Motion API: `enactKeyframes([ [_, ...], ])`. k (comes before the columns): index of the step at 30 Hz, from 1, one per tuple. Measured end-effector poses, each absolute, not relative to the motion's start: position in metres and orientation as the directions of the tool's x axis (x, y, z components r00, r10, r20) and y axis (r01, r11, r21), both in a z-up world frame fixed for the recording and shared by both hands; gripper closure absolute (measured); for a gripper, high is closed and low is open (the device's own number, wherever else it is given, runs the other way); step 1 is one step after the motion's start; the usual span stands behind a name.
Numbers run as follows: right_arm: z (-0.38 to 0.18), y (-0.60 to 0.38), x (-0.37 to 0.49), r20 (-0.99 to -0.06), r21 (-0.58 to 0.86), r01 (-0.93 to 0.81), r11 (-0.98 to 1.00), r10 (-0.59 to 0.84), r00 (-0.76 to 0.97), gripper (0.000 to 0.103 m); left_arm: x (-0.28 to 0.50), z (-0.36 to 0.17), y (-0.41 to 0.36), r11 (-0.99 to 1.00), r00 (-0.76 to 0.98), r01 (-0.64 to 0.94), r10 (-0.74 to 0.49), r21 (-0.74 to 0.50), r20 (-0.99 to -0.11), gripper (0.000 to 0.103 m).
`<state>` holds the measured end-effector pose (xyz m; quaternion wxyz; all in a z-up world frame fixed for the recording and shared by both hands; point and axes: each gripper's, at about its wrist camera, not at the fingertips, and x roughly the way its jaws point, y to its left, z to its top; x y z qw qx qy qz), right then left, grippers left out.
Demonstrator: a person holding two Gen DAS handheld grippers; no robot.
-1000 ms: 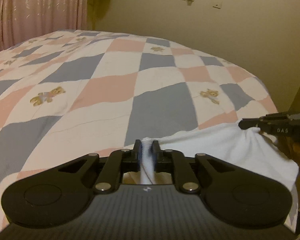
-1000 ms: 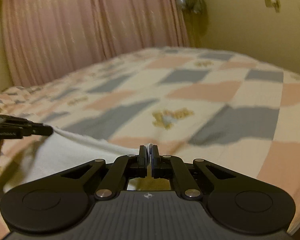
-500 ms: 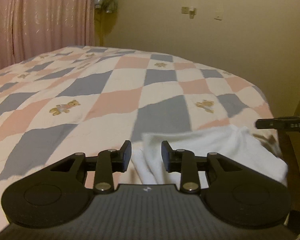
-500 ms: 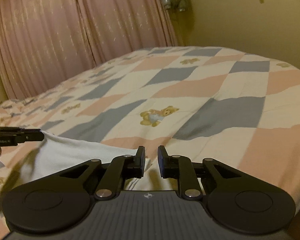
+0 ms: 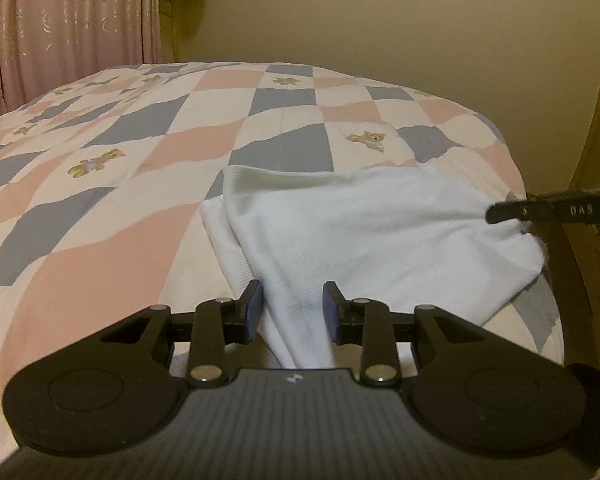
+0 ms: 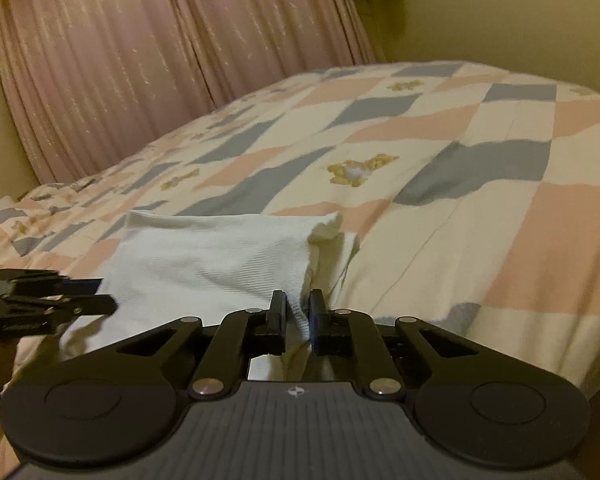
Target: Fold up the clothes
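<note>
L gripper (image 5: 291, 307): jaws stood partly apart, white garment (image 5: 364, 236) running between them, pads not pressing it. R gripper (image 6: 298, 314): jaws were closing, narrow gap, a ridge of the same cloth between the pads; grip looked tight but can't say for sure. Garment lay folded over itself at the near edge of the bed (image 5: 148, 184), on a pink/grey/cream check quilt w/ teddy bears. Pink curtain (image 6: 148, 64) hung behind the bed.
</note>
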<state>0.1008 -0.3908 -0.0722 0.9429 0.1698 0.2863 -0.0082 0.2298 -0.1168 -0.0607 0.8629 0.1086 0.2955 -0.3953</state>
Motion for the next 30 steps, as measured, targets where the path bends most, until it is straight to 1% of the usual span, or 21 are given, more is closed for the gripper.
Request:
enactKeyframes([
  [1, -0.071, -0.390, 0.095, -0.537, 0.317, 0.109, 0.942, 0.083, 0.839, 0.102, 0.230, -0.061, -0.116, 0.664, 0.513, 0.747, -0.617, -0.044, -0.597, 0.075],
  [2, -0.070, -0.390, 0.090, -0.532, 0.318, 0.107, 0.942, 0.084, 0.842, 0.102, 0.230, -0.060, -0.116, 0.664, 0.513, 0.747, -0.616, -0.043, -0.598, 0.075],
  [5, -0.079, -0.392, 0.085, -0.557, 0.325, 0.111, 0.939, 0.096, 0.825, 0.102, 0.225, -0.056, -0.113, 0.664, 0.521, 0.747, -0.614, -0.033, -0.593, 0.075],
  [7, -0.078, -0.393, 0.081, -0.549, 0.348, 0.113, 0.931, 0.105, 0.829, 0.101, 0.222, -0.054, -0.110, 0.665, 0.526, 0.747, -0.609, -0.021, -0.594, 0.075],
  [10, -0.076, -0.391, 0.075, -0.542, 0.368, 0.112, 0.923, 0.115, 0.833, 0.091, 0.218, -0.055, -0.108, 0.659, 0.523, 0.752, -0.602, -0.007, -0.603, 0.075],
  [12, -0.075, -0.390, 0.070, -0.540, 0.377, 0.110, 0.920, 0.121, 0.833, 0.092, 0.215, -0.057, -0.108, 0.653, 0.522, 0.758, -0.593, 0.014, -0.613, 0.075],
  [14, -0.079, -0.390, 0.068, -0.557, 0.365, 0.122, 0.923, 0.112, 0.823, 0.092, 0.211, -0.056, -0.107, 0.642, 0.527, 0.765, -0.583, 0.047, -0.618, 0.075],
  [15, -0.081, -0.391, 0.067, -0.564, 0.364, 0.127, 0.923, 0.110, 0.819, 0.093, 0.207, -0.055, -0.106, 0.638, 0.534, 0.767, -0.577, 0.066, -0.618, 0.075],
  [16, -0.082, -0.392, 0.065, -0.568, 0.364, 0.132, 0.922, 0.107, 0.816, 0.096, 0.204, -0.053, -0.105, 0.634, 0.542, 0.768, -0.570, 0.089, -0.618, 0.075],
  [18, -0.078, -0.391, 0.059, -0.568, 0.341, 0.140, 0.929, 0.086, 0.818, 0.092, 0.194, -0.048, -0.105, 0.619, 0.558, 0.773, -0.561, 0.137, -0.611, 0.075],
  [21, -0.065, -0.385, 0.048, -0.543, 0.304, 0.135, 0.943, 0.055, 0.838, 0.091, 0.179, -0.042, -0.110, 0.590, 0.555, 0.792, -0.588, 0.159, -0.588, 0.075],
  [23, -0.057, -0.378, 0.042, -0.523, 0.286, 0.123, 0.950, 0.047, 0.851, 0.091, 0.171, -0.044, -0.116, 0.563, 0.541, 0.809, -0.600, 0.169, -0.590, 0.075],
  [26, -0.053, -0.357, 0.044, -0.509, 0.254, 0.066, 0.965, 0.075, 0.858, 0.089, 0.170, -0.058, -0.122, 0.546, 0.537, 0.814, -0.575, 0.200, -0.618, 0.074],
  [28, -0.058, -0.344, 0.051, -0.524, 0.236, 0.015, 0.972, 0.114, 0.844, 0.086, 0.172, -0.065, -0.119, 0.551, 0.544, 0.807, -0.556, 0.211, -0.628, 0.074],
  [30, -0.065, -0.340, 0.054, -0.545, 0.221, -0.006, 0.975, 0.129, 0.828, 0.087, 0.176, -0.067, -0.112, 0.570, 0.549, 0.797, -0.545, 0.200, -0.634, 0.073],
])
